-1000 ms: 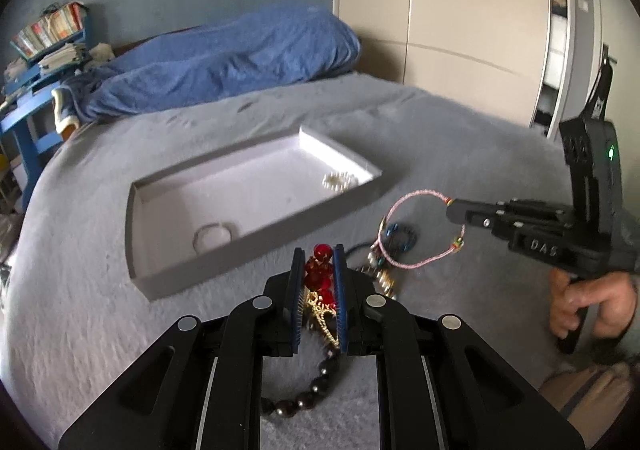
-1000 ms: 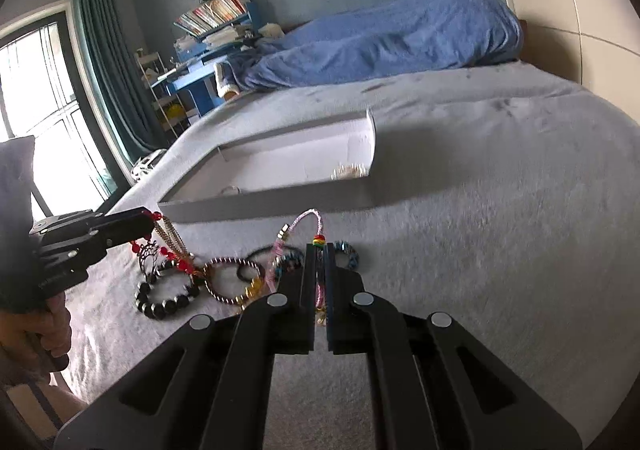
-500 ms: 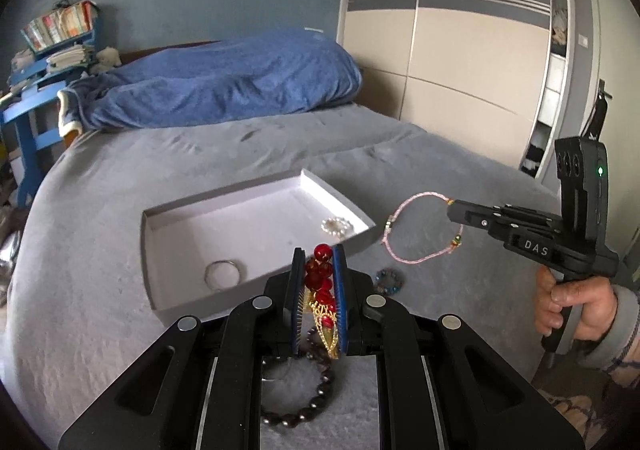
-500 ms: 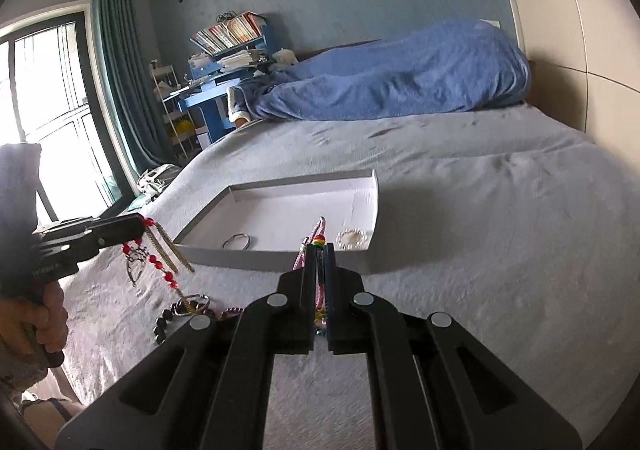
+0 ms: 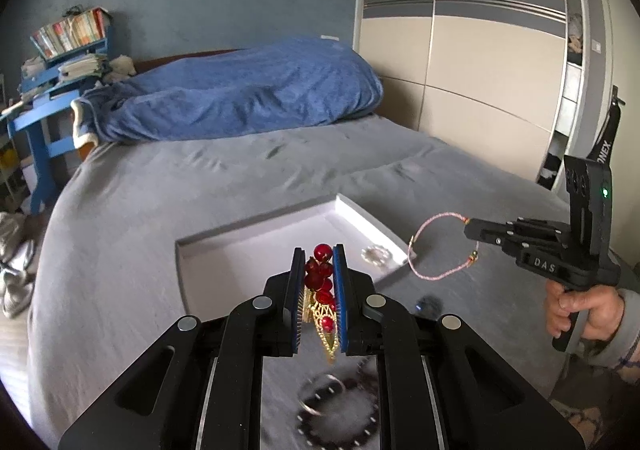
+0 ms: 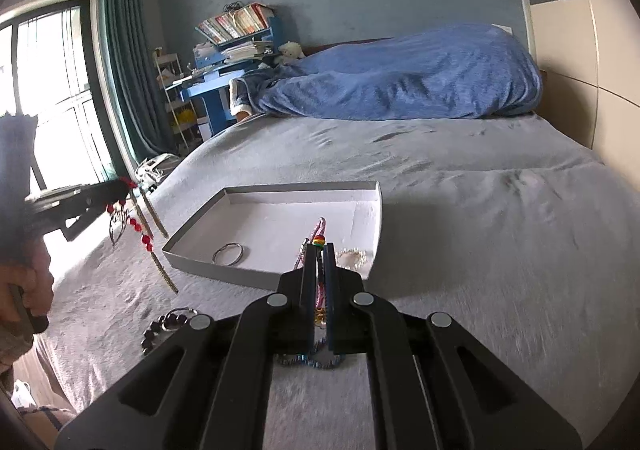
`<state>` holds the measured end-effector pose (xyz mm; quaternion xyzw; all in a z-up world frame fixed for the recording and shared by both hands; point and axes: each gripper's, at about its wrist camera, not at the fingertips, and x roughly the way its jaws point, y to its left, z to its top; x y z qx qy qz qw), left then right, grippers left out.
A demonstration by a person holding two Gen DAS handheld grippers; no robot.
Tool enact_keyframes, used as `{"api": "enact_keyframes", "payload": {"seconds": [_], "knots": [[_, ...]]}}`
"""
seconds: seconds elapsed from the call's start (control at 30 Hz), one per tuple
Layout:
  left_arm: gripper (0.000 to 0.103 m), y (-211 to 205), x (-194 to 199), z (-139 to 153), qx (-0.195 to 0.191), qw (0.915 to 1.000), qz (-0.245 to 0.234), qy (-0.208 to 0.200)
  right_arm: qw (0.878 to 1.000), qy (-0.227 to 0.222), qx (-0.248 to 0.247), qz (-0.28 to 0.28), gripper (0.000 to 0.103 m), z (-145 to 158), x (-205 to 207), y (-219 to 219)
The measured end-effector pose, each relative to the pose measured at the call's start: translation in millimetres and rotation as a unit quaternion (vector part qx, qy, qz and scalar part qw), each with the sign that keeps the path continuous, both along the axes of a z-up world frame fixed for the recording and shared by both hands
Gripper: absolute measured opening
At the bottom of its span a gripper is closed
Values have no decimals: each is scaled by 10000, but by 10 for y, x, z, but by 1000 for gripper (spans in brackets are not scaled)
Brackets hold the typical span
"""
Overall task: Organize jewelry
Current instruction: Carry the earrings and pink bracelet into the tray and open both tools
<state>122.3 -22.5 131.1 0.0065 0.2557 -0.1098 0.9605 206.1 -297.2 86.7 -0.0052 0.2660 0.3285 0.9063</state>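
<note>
Both clamped and lifted clear of the bed (image 6: 500, 250) — left gripper (image 5: 317, 286) pinching the red-bead necklace (image 5: 320, 278), right gripper (image 6: 318, 274) nipping the pink cord bracelet (image 5: 440, 250), probably for carrying to the white tray (image 6: 280, 190) just beyond. Dark bead bracelet (image 6: 164, 326) left lying near.

My left gripper (image 5: 317, 282) is clamped on a red-bead and gold necklace (image 5: 320, 290), its gold end dangling below my fingers (image 5: 297, 290). Just beyond lies the shallow white tray (image 5: 248, 238) on the grey bedspread (image 5: 160, 202), a pearl bracelet (image 5: 375, 255) in its right corner. To the right, my right gripper (image 5: 470, 232) pinches a pink cord bracelet (image 5: 432, 246). Dark beads (image 5: 340, 414) lie blurred nearest me.
</note>
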Motion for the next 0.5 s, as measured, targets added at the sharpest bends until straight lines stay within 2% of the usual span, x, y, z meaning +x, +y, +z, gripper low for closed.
{"api": "enact_keyframes", "payload": {"seconds": [0.27, 0.5], "knots": [[14, 158, 630, 78, 23, 9999, 138, 21, 9994, 46, -286, 188, 3, 25, 498, 517], [14, 223, 1136, -37, 27, 9994, 302, 182, 9976, 217, -576, 317, 3, -166, 874, 918]]}}
